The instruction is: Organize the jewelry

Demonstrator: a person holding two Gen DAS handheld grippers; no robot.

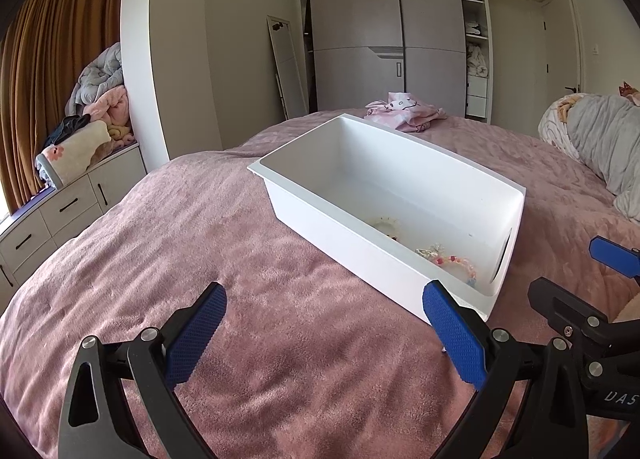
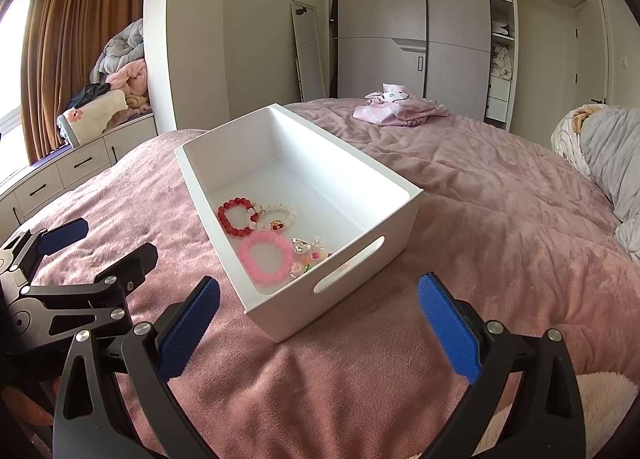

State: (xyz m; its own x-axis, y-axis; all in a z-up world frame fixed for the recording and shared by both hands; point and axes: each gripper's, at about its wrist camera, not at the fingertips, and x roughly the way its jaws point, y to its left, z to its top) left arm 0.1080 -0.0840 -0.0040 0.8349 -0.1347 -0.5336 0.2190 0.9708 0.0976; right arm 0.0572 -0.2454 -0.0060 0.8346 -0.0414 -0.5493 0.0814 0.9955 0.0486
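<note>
With both the left gripper (image 1: pixel 324 335) and right gripper (image 2: pixel 320 333) being held released, bracelets (image 2: pixel 256 235) are lying inside the bin (image 2: pixel 360 259) on the soft bed (image 2: pixel 480 199), where tipping is being risked by any nudge.

The storage bin (image 2: pixel 352 195) is plain white; inside lie a red bead bracelet (image 2: pixel 235 217), a bright pink bead bracelet (image 2: pixel 266 257) and a white bead bracelet (image 2: pixel 280 215). The bed blanket (image 2: pixel 480 227) is dusty pink plush. Each claw, left claw (image 1: pixel 326 335) and right claw (image 2: pixel 320 331), is black with blue dimpled pads. The curtains (image 2: pixel 80 19) are rust brown.
</note>
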